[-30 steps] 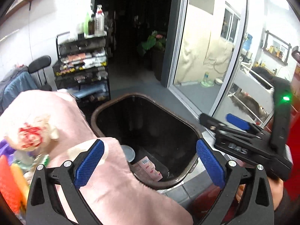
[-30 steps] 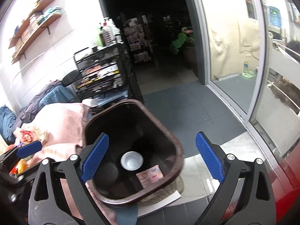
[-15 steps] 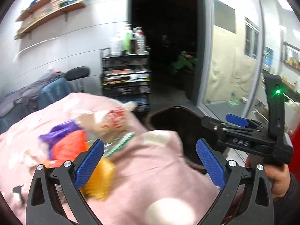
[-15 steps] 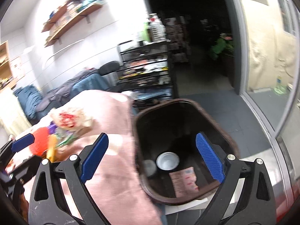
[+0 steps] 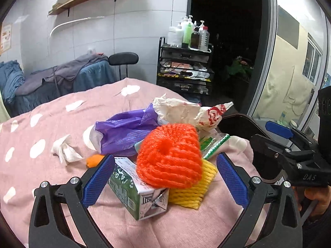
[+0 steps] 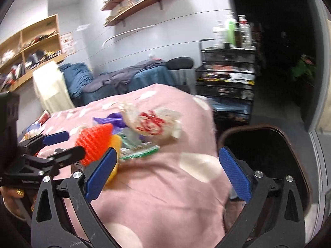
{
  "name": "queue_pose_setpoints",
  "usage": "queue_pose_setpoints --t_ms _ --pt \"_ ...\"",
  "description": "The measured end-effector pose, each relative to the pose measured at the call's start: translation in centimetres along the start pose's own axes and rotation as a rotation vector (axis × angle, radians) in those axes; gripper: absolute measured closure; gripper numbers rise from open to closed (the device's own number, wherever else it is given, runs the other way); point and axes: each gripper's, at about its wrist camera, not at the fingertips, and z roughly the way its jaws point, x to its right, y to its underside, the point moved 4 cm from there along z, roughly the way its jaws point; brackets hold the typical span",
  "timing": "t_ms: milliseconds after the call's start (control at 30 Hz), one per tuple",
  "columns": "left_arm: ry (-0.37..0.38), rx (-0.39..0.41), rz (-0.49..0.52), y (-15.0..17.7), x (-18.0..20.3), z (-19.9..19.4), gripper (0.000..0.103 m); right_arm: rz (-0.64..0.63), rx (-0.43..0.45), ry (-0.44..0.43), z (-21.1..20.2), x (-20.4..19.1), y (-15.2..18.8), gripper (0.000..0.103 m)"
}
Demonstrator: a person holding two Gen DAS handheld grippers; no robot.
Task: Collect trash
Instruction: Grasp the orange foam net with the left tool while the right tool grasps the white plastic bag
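Both tongs, left [image 5: 165, 183] and right [image 6: 168, 172], are held wide open and empty. The trash is piled on the pink table [image 5: 41, 124] beside the bin [image 6: 275, 155]. The orange net [image 5: 169, 155] is judged light, soft and springy, best pinched across its middle.

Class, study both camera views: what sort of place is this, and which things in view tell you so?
Probably a small beauty or massage parlour, though that is a guess. Clues: a draped treatment bed by the wall, a black trolley topped with pump bottles, and a cloth-covered table.
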Motion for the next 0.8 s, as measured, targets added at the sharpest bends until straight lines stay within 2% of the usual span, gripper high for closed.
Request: queue_pose_setpoints --t_ms 100,233,300,367,500,567,633,733,800 --pt "0.018 -0.027 0.003 0.4 -0.7 0.4 0.006 -0.027 -0.018 -0.016 1.7 -0.7 -1.0 0.006" --pt "0.032 -0.066 0.002 0.6 -1.2 1.2 0.006 0.001 -0.061 -0.064 4.3 -0.5 -2.4 0.006" --pt "0.038 -0.079 0.005 0.7 -1.4 1.5 0.012 0.007 -0.077 -0.081 5.3 -0.4 -2.8 0.006" --pt "0.058 -0.095 -0.005 0.7 -1.5 1.7 0.028 0.002 -0.1 -0.094 6.6 -0.6 -3.1 0.006" --pt "0.088 -0.099 -0.03 0.9 -1.5 1.7 0.047 -0.008 -0.121 -0.105 8.2 -0.8 -3.3 0.007" --pt "0.093 -0.093 -0.038 1.0 -1.5 1.5 0.057 -0.021 -0.134 -0.108 8.8 -1.2 -3.3 0.023" --pt "0.097 -0.084 -0.051 1.2 -1.5 1.2 0.062 -0.031 -0.155 -0.114 9.4 -1.5 -3.2 0.051" --pt "0.101 -0.058 -0.075 1.1 -1.8 0.4 0.068 -0.028 -0.147 -0.126 9.4 -1.7 -3.2 0.065" --pt "0.103 -0.04 -0.089 1.0 -2.0 -0.1 0.069 -0.039 -0.125 -0.123 9.0 -2.0 -3.2 0.07"
